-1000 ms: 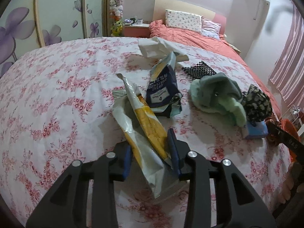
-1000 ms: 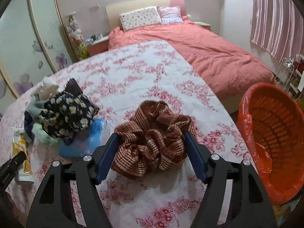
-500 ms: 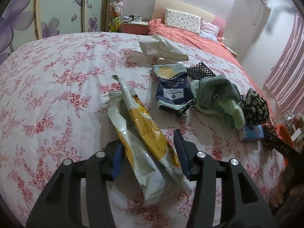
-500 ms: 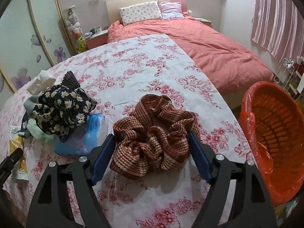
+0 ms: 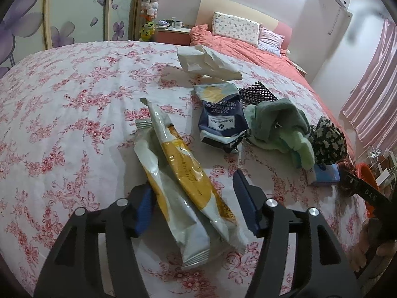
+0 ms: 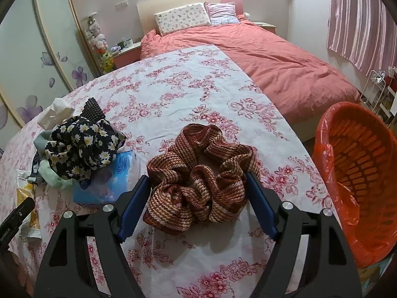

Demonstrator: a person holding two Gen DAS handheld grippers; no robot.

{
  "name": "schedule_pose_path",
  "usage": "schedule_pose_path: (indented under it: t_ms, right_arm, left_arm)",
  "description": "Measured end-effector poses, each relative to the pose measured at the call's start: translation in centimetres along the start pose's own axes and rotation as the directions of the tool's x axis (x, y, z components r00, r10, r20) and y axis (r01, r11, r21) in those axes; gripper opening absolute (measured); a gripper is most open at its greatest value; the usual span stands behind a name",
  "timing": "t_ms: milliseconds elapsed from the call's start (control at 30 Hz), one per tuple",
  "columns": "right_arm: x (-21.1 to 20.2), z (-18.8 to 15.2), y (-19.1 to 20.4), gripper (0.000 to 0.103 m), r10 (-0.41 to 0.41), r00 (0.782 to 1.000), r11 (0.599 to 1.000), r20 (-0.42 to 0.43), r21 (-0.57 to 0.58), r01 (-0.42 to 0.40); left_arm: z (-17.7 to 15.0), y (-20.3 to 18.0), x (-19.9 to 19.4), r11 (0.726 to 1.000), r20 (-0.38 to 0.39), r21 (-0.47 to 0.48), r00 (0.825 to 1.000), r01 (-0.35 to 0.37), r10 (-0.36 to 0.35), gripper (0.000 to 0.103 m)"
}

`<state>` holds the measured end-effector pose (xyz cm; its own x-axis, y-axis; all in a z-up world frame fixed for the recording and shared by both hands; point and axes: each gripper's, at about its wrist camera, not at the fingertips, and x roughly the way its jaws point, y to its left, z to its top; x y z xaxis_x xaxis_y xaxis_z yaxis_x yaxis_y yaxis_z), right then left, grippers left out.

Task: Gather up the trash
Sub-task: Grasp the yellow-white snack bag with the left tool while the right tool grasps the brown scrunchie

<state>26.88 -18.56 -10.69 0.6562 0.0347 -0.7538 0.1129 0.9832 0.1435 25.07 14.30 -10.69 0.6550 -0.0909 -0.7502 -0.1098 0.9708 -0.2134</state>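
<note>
- Low centre of the left wrist view: the left gripper (image 5: 193, 198) stands with its jaws wide apart on either side of a long crinkled yellow-and-white snack wrapper (image 5: 178, 176), which lies between the blue pads on the pink-flowered white cloth (image 5: 74, 114); whether either pad touches the wrapper cannot be told.
- Above it, centre frame, a dark blue soda-cracker bag (image 5: 220, 119) lies flat, with a crumpled white paper bag (image 5: 206, 62) farther up.
- Right of the cracker bag sit a bunched green towel (image 5: 280, 126), a black daisy-print cloth (image 5: 327, 139) and a light blue tissue pack (image 5: 325, 173).
- Low centre of the right wrist view: the right gripper (image 6: 198, 198), jaws wide, brackets a rumpled brown-and-cream woven scarf (image 6: 201, 173) without closing on it.
- At the right edge of that frame stands an orange plastic basket lined with a red bag (image 6: 357, 173), just beyond the cloth's edge.
- In the upper half of the frame, a coral-covered bed (image 6: 273, 52) fills the background.
</note>
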Motion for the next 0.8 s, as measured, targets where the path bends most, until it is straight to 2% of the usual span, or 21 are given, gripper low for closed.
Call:
schedule_pose_path:
  t_ms: [300, 467, 567, 633, 700, 733, 800]
  right_arm:
    - [0.0, 0.1, -0.1, 0.078, 0.008, 1.0, 1.0, 0.001, 0.005, -0.008]
    - [-0.1, 0.0, 0.1, 0.076, -0.016, 1.0, 1.0, 0.001, -0.007, 0.016]
    - [-0.3, 0.0, -0.1, 0.064, -0.031, 0.999, 1.0, 0.01, 0.003, 0.031]
    - [-0.4, 0.0, -0.5, 0.053, -0.023, 1.0, 1.0, 0.018, 0.019, 0.023]
    - [-0.6, -0.1, -0.9, 0.046, -0.01, 1.0, 1.0, 0.024, 0.019, 0.009]
    - [-0.7, -0.1, -1.0, 0.045, -0.008, 1.0, 1.0, 0.026, 0.014, 0.007]
    - [-1.0, -0.2, -1.2, 0.043, -0.003, 0.999, 1.0, 0.032, 0.007, 0.003]
  left_arm:
    - [0.0, 0.0, 0.0, 1.0, 0.001, -0.001, 1.0, -0.003, 0.003, 0.06]
    - [-0.8, -1.1, -0.2, 0.991, -0.012, 0.071, 0.993, -0.113, 0.115, 0.053]
    - [-1.0, -1.2, -0.5, 0.988, -0.01, 0.073, 0.991, -0.134, 0.135, 0.046]
    - [-0.9, -1.0, -0.5, 0.99, -0.008, 0.057, 0.992, -0.129, 0.13, 0.042]
    - [-0.8, -0.7, -0.6, 0.993, -0.012, 0.043, 0.994, -0.111, 0.112, 0.037]
    - [-0.7, -0.5, -0.7, 0.995, -0.016, 0.036, 0.995, -0.098, 0.099, 0.029]
    - [-0.5, -0.3, -1.2, 0.996, -0.006, 0.032, 0.996, -0.088, 0.089, 0.025]
